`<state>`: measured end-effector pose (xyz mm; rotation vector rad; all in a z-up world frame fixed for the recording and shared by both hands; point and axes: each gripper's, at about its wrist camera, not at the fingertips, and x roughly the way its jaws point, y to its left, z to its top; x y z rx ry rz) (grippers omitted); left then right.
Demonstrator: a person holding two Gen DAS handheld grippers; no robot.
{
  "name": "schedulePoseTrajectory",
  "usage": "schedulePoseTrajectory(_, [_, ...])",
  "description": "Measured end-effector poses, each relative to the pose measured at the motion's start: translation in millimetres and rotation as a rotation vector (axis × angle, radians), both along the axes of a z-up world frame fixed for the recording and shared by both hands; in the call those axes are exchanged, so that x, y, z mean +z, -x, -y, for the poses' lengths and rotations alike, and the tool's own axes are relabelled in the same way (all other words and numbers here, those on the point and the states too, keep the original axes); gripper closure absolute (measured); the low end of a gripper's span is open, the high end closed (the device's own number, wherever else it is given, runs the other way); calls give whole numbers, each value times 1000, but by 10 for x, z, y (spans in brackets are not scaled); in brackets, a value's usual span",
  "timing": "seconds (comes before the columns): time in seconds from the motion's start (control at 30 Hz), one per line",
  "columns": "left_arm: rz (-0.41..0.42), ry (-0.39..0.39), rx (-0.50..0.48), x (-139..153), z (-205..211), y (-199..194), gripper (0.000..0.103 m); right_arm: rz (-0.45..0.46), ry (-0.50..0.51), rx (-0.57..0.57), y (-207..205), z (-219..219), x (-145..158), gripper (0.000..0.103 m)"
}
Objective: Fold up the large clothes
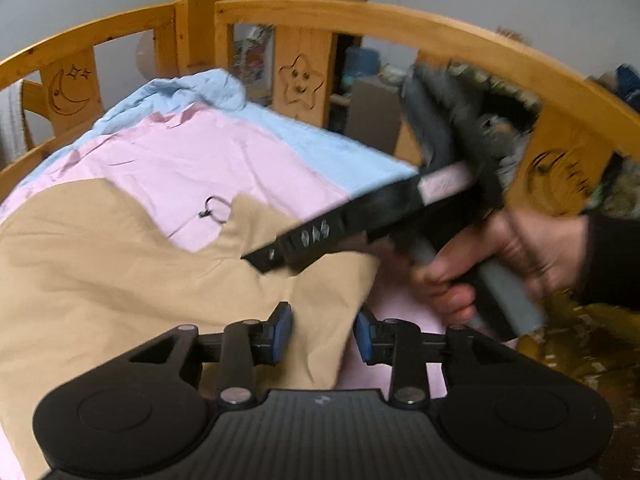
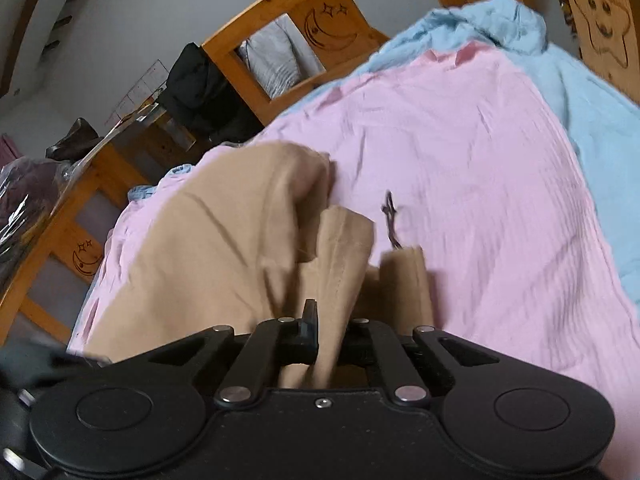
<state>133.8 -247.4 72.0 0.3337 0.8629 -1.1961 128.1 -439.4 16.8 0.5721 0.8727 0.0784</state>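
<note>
A large tan garment [image 1: 100,260] lies rumpled on a pink sheet [image 1: 180,160] on the bed. In the left wrist view my left gripper [image 1: 323,334] stands open, its blue pads [image 1: 282,330] apart on either side of a tan fold without pressing it. A hand [image 1: 520,248] holds my right gripper [image 1: 268,258], blurred, with its tip down on the tan cloth. In the right wrist view my right gripper [image 2: 328,336] is shut on a bunched fold of the tan garment [image 2: 200,240], which rises between its jaws.
A wooden bed rail [image 1: 320,12] with carved moon and star panels runs around the far side. A blue sheet [image 1: 320,136] lies beyond the pink one. A small dark ring [image 1: 218,210] rests on the pink sheet. Dark clothing [image 2: 196,84] hangs by the rail.
</note>
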Motion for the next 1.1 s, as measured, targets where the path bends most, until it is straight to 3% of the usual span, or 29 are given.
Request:
schedulePoseTrajectory(0.1, [-13, 28, 13, 111, -173, -91, 63, 9, 42, 14, 1, -47, -12, 99])
schedulePoseTrajectory(0.23, [14, 74, 113, 314, -548, -231, 52, 37, 138, 43, -16, -125, 45, 99])
schedulePoseTrajectory(0.37, [42, 29, 261, 434, -998, -427, 52, 62, 253, 85, -20, -241, 72, 99])
schedulePoseTrajectory(0.5, [-43, -11, 423, 352, -1383, -603, 52, 87, 355, 103, -24, -343, 57, 99])
schedulePoseTrajectory(0.63, [-171, 2, 524, 173, -1598, -678, 52, 111, 466, 125, -21, -430, 75, 99])
schedulePoseTrajectory(0.8, [-284, -33, 523, -11, -1613, -767, 52, 100, 542, 156, -19, -512, 64, 96])
schedulePoseTrajectory(0.93, [-293, -69, 512, -81, -1577, -838, 50, 91, 530, 72, 29, -423, 231, 74])
schedulePoseTrajectory(1.1, [-259, -93, 495, -113, -1503, -788, 50, 176, 551, 20, -149, -409, 611, 60])
